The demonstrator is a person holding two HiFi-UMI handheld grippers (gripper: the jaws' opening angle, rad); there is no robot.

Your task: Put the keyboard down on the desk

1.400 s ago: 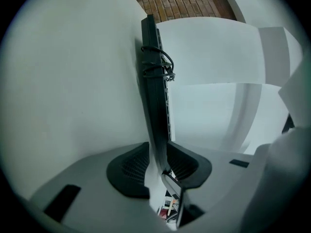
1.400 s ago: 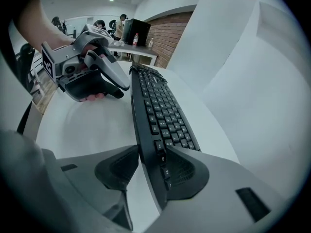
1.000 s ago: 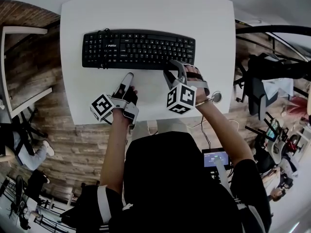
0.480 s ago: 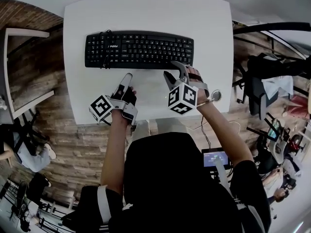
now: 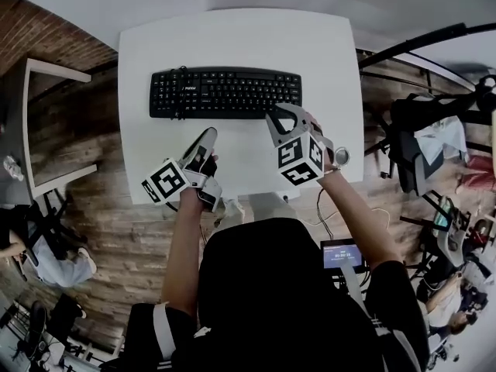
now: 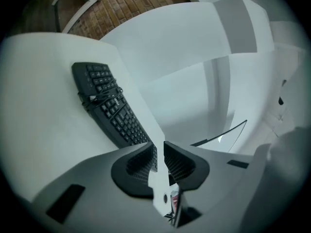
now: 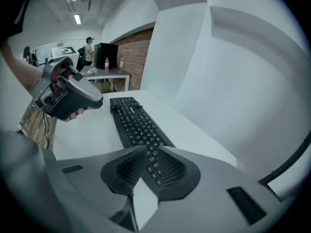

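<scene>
The keyboard (image 5: pixel 225 93) lay flat on the white counter (image 5: pixel 240 37), keys up. Its long axis ran left to right across the person's view, and its front edge faced the person. A bundled cable (image 5: pixel 180 91) sat on the keyboard's left part; how it was tied was too small to tell. The right gripper (image 5: pixel 280 116) hung over the keyboard's near right corner and hid that corner in the head view. In its own view its fingers (image 7: pixel 170 166) stood a narrow gap apart and gripped nothing, with only the keyboard beyond showing through the gap. The left gripper (image 5: pixel 208 136) hung short of the keyboard's near edge, left of its middle. Its fingers (image 6: pixel 133 166) were likewise released, with a slim gap and nothing between them, and they cut off the keyboard's near end in that view. Both pairs of fingers had just been closing. A second earlier both grippers were lower, the right one's fingers spread wide at the keyboard's near edge; the keyboard itself had kept its place.
</scene>
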